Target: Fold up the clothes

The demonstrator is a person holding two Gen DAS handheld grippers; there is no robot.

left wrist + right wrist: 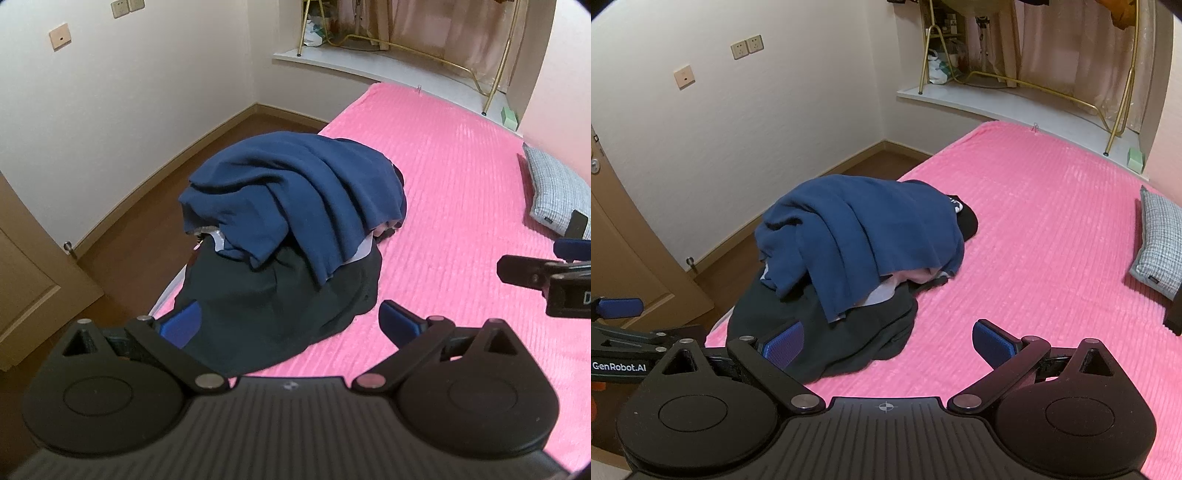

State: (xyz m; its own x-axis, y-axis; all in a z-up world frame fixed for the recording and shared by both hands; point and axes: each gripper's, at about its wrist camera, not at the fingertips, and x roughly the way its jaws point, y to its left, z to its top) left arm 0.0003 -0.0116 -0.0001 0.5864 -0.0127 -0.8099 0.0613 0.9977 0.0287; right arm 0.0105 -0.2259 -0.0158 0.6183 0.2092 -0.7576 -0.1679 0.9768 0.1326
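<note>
A home bedroom: a bed with a pink ribbed blanket point(1034, 229), a checked pillow point(1160, 243) at right, curtains point(1052, 40) far behind.

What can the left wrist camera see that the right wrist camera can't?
Only the left wrist view shows the right gripper poking in from the side, with a dark phone-like thing leaning on the pillow.

Only the right wrist view shows the left gripper at its edge, the "GenRobot.AI" label, a black garment with white print behind the pile, and the door handle.

Both show the blue garment draped over the dark one, the pink bedspread, the checked pillow and the gold rack. Both grippers are open and empty.
</note>
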